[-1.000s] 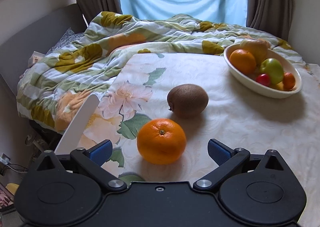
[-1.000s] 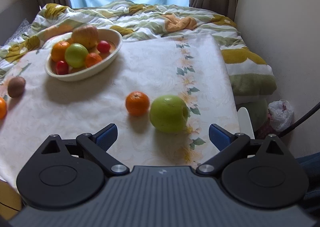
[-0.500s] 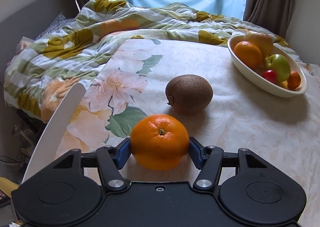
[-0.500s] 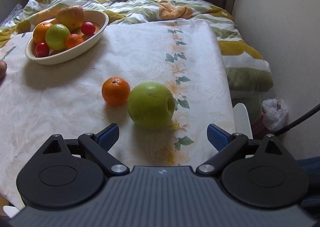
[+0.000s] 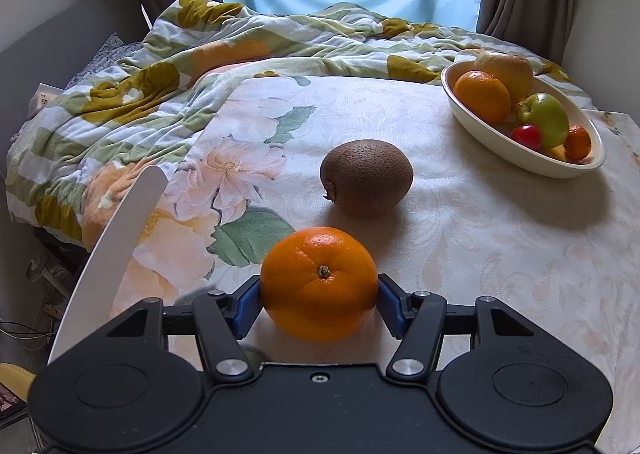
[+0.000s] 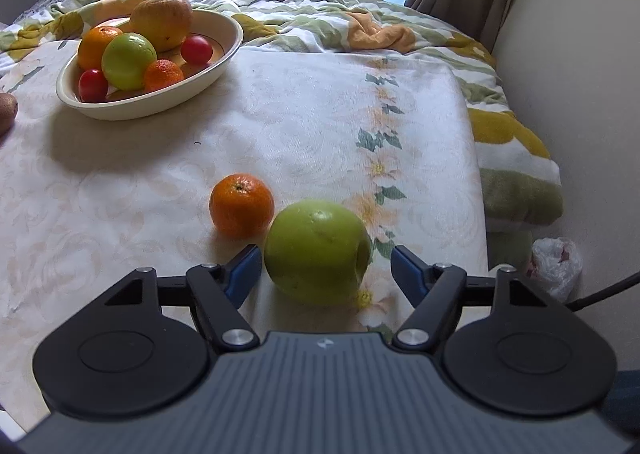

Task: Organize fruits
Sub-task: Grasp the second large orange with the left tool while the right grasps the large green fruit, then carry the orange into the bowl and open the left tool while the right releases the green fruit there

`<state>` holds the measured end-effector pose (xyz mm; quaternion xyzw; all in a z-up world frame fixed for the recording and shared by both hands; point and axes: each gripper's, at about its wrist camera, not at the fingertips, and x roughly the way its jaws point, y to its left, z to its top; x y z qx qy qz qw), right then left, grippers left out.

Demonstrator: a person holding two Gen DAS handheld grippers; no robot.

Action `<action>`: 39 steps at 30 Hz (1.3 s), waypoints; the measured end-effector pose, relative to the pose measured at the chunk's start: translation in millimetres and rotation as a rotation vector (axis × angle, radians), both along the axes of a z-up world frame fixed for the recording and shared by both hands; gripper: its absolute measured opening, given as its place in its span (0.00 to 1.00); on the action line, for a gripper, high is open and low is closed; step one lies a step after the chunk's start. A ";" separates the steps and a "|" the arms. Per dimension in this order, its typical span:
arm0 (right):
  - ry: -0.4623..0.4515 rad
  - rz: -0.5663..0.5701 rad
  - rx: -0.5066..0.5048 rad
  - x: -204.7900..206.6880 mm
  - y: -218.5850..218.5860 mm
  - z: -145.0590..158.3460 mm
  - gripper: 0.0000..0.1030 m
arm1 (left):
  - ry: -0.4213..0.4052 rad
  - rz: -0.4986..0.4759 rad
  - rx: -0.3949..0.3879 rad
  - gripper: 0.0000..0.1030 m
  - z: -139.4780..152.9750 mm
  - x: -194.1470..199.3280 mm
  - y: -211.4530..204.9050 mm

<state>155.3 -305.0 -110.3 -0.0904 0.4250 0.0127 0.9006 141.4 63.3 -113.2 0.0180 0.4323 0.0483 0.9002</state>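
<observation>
My left gripper (image 5: 319,302) is shut on a large orange (image 5: 319,283), its blue pads pressed against both sides. A brown kiwi (image 5: 366,176) lies just beyond it on the floral tablecloth. A cream oval bowl (image 5: 520,152) with several fruits sits at the far right; it also shows in the right wrist view (image 6: 160,104). My right gripper (image 6: 326,268) is open around a green apple (image 6: 318,252), with small gaps on both sides. A small orange (image 6: 241,205) lies just left of the apple.
A rumpled floral quilt (image 5: 168,66) covers the bed behind the table. A white chair back (image 5: 116,250) stands at the table's left edge. The table's right edge (image 6: 476,174) drops off near a wall, with a white plastic bag (image 6: 554,262) on the floor.
My left gripper closed on the large orange and has lifted it slightly. My right gripper moved forward until its fingers flank the green apple, and narrowed a little.
</observation>
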 end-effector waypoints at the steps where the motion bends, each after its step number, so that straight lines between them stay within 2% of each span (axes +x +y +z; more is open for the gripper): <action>1: -0.003 0.003 -0.008 0.0 0.4 0.0 0.79 | -0.003 -0.001 -0.002 0.62 0.0 -1.1 -0.5; 2: -0.003 0.005 -0.010 0.2 0.3 0.0 0.76 | -0.005 -0.002 -0.002 0.62 0.3 -2.5 -1.1; 3: -0.003 0.012 -0.002 0.5 0.0 0.1 0.69 | -0.006 -0.006 0.002 0.62 0.3 -3.4 -2.1; 4: -0.004 0.019 0.013 0.5 0.1 0.7 0.67 | -0.008 -0.009 0.006 0.62 0.4 -4.5 -3.3; 12: 0.002 -0.025 0.017 -2.0 0.3 4.4 0.67 | -0.034 -0.031 0.011 0.62 7.6 -12.8 -13.1; 19: 0.002 -0.060 0.027 -10.6 -2.4 14.7 0.67 | -0.057 -0.051 -0.017 0.62 25.1 -23.2 -25.9; 29: -0.034 -0.071 0.069 -23.8 -5.4 51.8 0.67 | -0.122 -0.109 -0.052 0.62 66.8 -27.6 -50.1; 39: -0.078 -0.062 0.125 -21.1 -4.8 95.0 0.67 | -0.190 -0.163 -0.079 0.62 109.8 -2.0 -76.4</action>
